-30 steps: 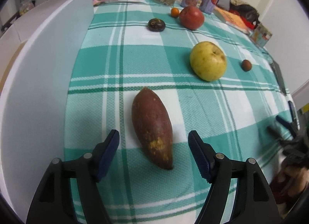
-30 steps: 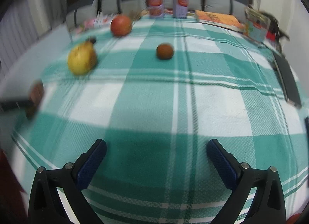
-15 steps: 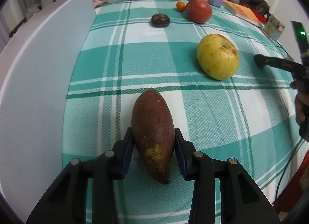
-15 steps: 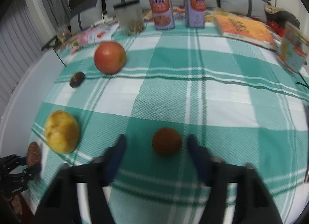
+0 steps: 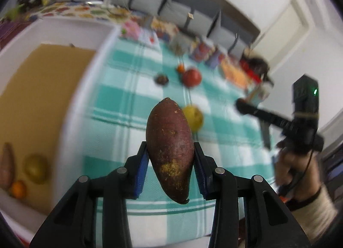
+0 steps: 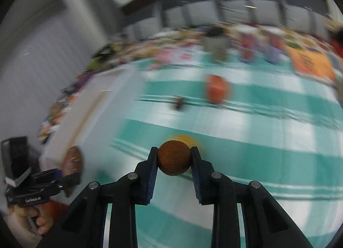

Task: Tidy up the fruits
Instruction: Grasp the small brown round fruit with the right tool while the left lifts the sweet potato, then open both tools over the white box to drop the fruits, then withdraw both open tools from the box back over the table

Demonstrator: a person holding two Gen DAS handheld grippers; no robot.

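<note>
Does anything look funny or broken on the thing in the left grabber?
Yes, a little. The sweet potato clamped in the left gripper has a rough yellowish scuffed patch low on its skin, where the purple peel looks rubbed off. Otherwise it looks whole, and nothing appears spilled on the checked tablecloth.

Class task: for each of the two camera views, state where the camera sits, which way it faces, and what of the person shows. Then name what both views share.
Left wrist: sits behind the left tongs, facing down across the checked tablecloth; they grip a sweet potato. The right hand shows.
Right wrist: sits behind the right tongs, facing the same table; they grip a small brown round fruit. The left hand shows.
Shared: red apple, white box, tablecloth.
</note>
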